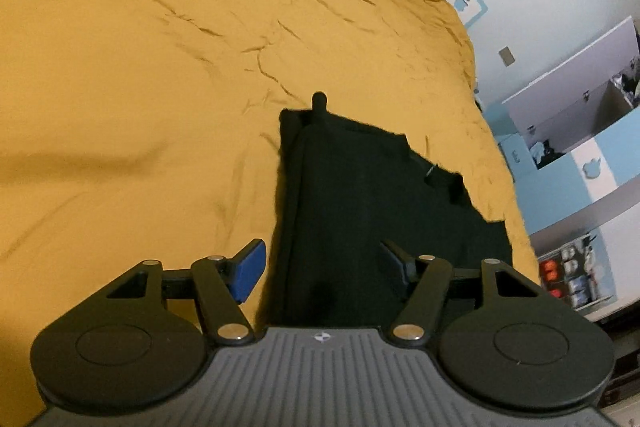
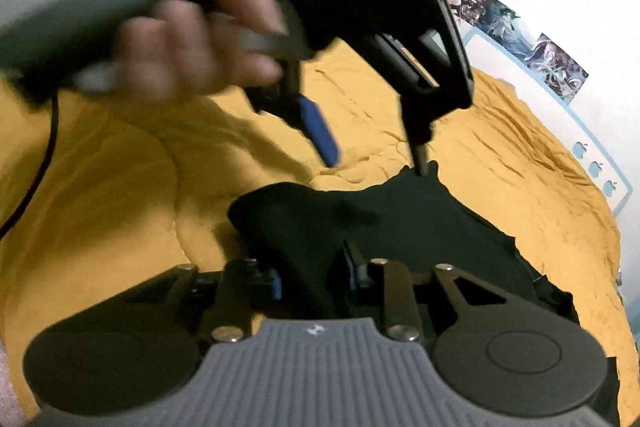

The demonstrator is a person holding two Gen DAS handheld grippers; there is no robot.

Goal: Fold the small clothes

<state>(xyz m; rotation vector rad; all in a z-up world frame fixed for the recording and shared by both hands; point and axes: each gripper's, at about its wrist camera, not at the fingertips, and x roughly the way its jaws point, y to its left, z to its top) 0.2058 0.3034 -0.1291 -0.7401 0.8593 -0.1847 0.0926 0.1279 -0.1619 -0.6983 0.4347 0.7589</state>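
Right gripper (image 2: 314, 277) pinches black garment (image 2: 400, 219); only its view shows hand (image 2: 192, 27) holding wide-open left gripper (image 2: 372, 155).

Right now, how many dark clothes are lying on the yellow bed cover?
1. A single dark garment lies near the right edge of the yellow bed cover; the right claw pinches a fold of it. More could be hidden outside the views.
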